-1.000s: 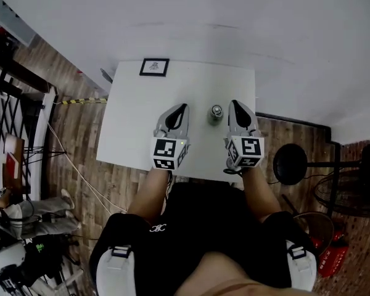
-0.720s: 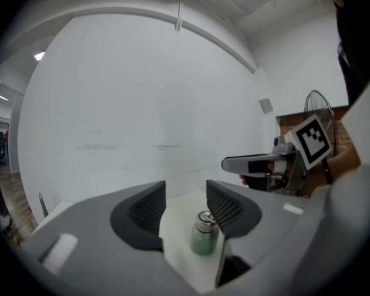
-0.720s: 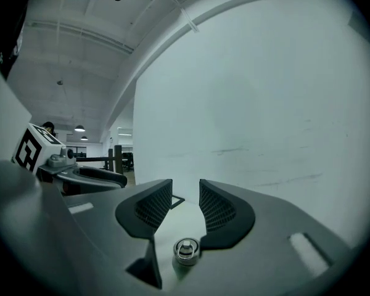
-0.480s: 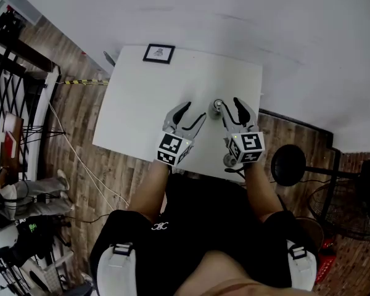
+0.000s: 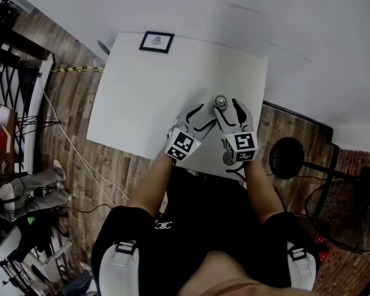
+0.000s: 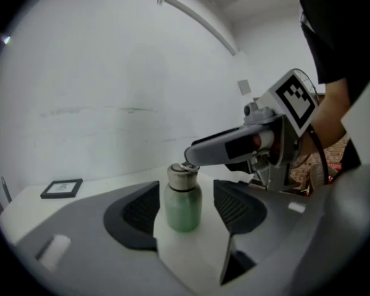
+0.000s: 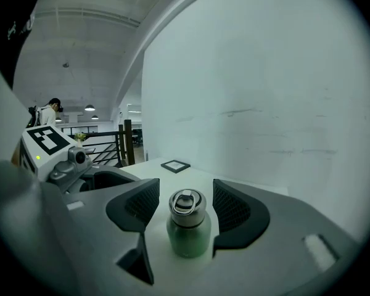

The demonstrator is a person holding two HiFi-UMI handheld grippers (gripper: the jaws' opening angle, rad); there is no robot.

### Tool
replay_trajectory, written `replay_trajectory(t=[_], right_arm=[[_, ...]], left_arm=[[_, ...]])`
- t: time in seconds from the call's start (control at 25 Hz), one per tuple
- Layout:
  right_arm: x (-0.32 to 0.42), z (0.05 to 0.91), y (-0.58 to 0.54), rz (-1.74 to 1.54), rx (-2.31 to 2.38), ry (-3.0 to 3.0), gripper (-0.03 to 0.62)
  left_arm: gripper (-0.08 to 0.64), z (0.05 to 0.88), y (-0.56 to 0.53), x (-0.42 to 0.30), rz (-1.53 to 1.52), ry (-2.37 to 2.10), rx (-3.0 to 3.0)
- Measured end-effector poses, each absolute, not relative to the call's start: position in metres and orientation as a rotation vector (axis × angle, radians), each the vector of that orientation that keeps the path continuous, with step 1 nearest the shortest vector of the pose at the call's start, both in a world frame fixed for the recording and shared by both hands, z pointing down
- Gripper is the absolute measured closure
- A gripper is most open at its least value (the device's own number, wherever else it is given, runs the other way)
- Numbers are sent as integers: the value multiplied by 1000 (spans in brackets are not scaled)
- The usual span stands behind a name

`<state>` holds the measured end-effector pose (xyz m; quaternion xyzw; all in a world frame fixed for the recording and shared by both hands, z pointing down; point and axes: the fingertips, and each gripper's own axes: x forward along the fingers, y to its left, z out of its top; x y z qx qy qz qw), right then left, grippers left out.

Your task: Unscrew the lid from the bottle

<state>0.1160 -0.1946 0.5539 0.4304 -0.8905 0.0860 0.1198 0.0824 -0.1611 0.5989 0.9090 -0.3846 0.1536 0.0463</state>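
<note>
The little green bottle (image 5: pixel 219 102) stands straight up on the white table (image 5: pixel 142 97), near the edge close to the person. Its silver lid (image 7: pixel 186 203) is on, so no turning is done yet.

The left gripper (image 5: pixel 205 117) comes at the bottle from one side and the right gripper (image 5: pixel 226 106) from the other. Both pairs of fingers are opening. The bottle stands between each pair, but there is a gap on both sides, so nothing holds it.

The bottle looks hard and smooth, so I think it can slip in the fingers. It is small and likely light, so a push could knock it over. One gripper should hold the fat green part tight. The other should squeeze the sides of the lid and turn it. A ring (image 7: pixel 184 200) lies flat on top of the lid, and it looks too loose to turn with.

I see no words on the bottle. A little framed card (image 5: pixel 156 41) lies at the far corner of the table, too small to read. The cubes (image 5: pixel 240 145) on the grippers show only black and white squares.
</note>
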Motion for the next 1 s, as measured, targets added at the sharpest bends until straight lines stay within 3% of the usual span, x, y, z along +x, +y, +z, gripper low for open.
replay_trajectory(t=[0.48, 1.0], right_arm=[[111, 591, -212, 289, 1245, -2507, 330], [107, 596, -208, 204, 984, -2542, 359]], left_arm=[[196, 650, -196, 101, 398, -1041, 2718], [215, 656, -201, 108, 375, -844, 2810]])
